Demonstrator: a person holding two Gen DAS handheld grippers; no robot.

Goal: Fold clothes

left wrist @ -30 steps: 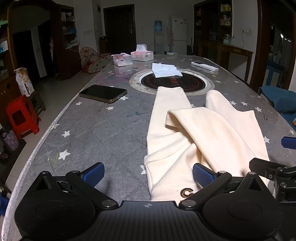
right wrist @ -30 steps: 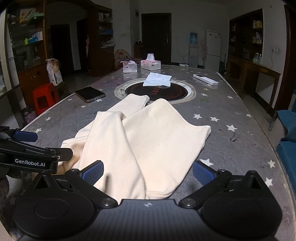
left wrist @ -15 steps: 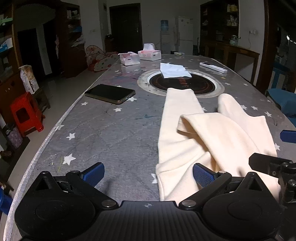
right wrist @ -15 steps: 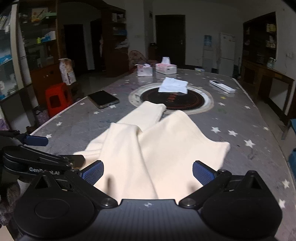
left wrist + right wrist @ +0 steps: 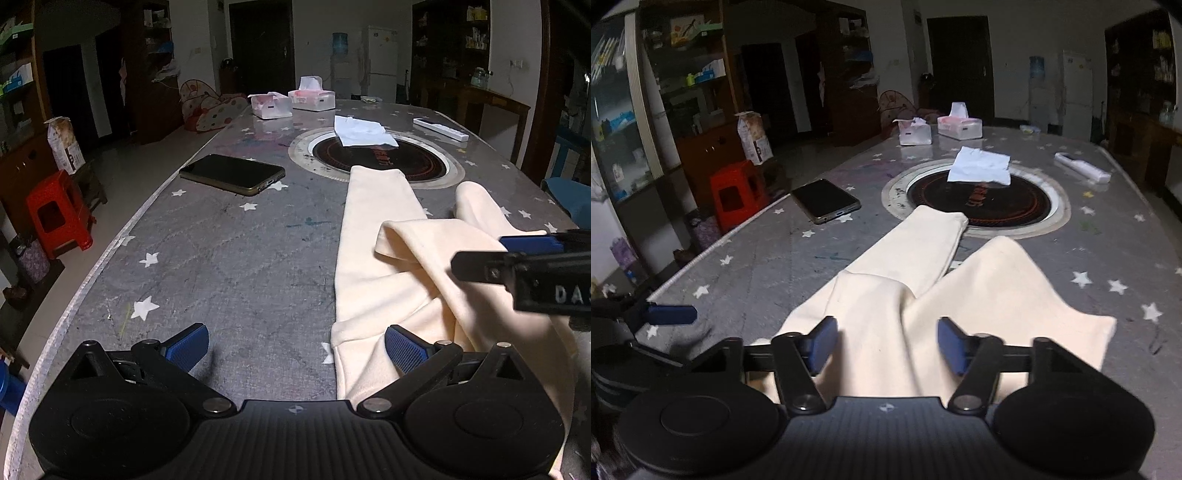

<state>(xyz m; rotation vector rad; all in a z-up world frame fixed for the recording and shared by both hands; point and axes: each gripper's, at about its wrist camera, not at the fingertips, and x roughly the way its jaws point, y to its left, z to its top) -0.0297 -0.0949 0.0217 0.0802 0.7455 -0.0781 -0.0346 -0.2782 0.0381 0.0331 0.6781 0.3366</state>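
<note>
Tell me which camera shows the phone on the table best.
The left wrist view: the phone lies nearer there, with its dark screen and gold edge plain and nothing over it. In the right wrist view the phone is also whole, but smaller, farther off and in dimmer light.

Left gripper (image 5: 295,345): jaws wide apart, held low and level, pointing forward. Right gripper (image 5: 884,345): jaws partly closed, narrower gap than left, also low and level; grip contact unclear from this view. Right sits just beside left, slightly ahead.
</note>
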